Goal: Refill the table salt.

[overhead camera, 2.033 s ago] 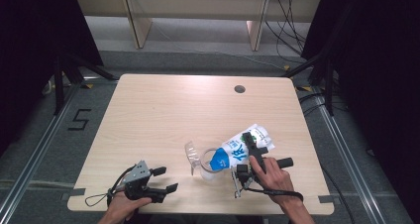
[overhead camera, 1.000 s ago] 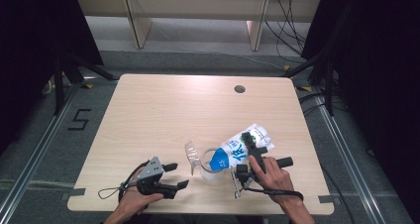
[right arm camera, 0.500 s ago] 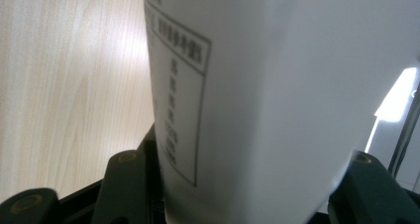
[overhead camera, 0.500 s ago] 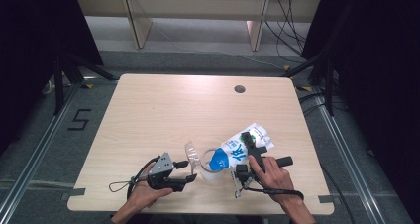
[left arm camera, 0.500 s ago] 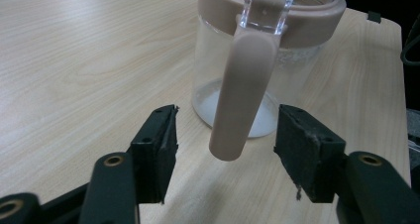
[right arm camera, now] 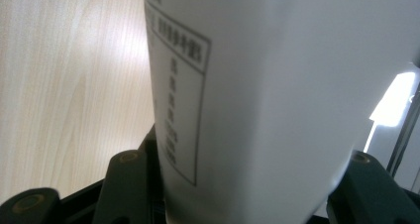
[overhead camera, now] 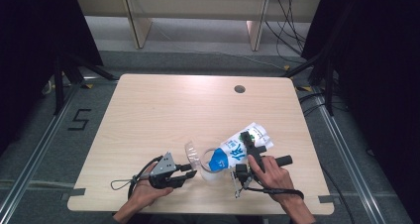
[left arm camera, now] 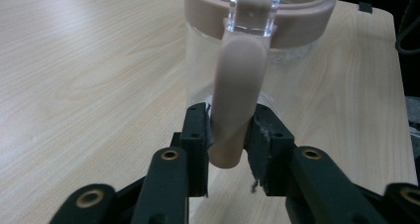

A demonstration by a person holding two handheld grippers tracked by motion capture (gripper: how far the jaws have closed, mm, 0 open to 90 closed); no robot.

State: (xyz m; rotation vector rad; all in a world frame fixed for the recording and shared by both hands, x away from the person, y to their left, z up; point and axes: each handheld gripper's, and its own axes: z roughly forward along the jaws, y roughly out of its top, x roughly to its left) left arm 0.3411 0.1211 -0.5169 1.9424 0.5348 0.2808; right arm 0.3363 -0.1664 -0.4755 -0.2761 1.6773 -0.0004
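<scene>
Two tongs, both loaded. My left gripper (overhead camera: 190, 173) has just been closing and now pinches the jug (left arm camera: 255, 50) by its handle (left arm camera: 237, 105), straight ahead. My right gripper (overhead camera: 252, 144) clamps the milk carton (overhead camera: 237, 147), tilted over the jug's mouth. Step: pouring. Next, I judge: steady jug, tip carton further.

Light wooden table (overhead camera: 163, 110) with rounded corners, a small round dark hole (overhead camera: 239, 89) near its far edge. At the near edge, the left hand (overhead camera: 143, 194) holds the black left gripper (overhead camera: 189, 171) with a grey three-cornered plate on top; its jaws, which have just been closing, point right at a clear glass jug (overhead camera: 198, 157). Just right of the jug, the black right gripper (overhead camera: 247, 143) grips a white and blue carton (overhead camera: 237, 147), tilted with its blue end over the jug. A black cable (overhead camera: 124, 184) loops beside the left hand.
</scene>
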